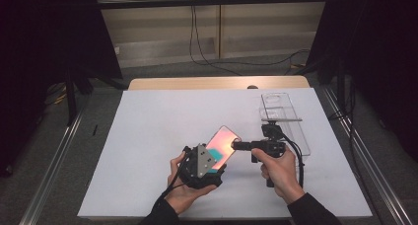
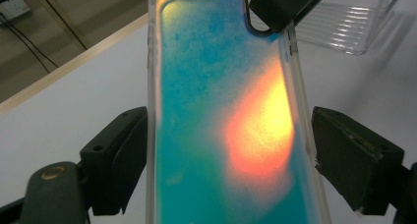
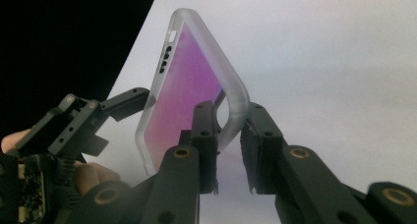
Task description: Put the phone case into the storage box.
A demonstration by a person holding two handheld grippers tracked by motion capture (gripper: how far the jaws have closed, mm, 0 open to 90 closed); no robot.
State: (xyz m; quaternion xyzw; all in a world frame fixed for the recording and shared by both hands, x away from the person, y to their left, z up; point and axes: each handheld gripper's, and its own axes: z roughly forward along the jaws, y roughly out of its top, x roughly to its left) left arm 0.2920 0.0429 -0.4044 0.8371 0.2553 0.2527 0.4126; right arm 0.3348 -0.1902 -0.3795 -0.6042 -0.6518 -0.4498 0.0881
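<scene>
Both tongs grip the phone case; clear tray lies beyond.

The surface is covered with white sheet and has a wooden edge at the far side. Behind it is grey floor, a pale panelled wall with hanging black cables, and dark curtains on both sides.

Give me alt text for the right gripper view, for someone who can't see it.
The right gripper pinches the rim of a translucent phone case with a pink-purple back, at its camera-cutout corner. The left gripper, in the person's hand, holds the case's other end above the white table.
</scene>
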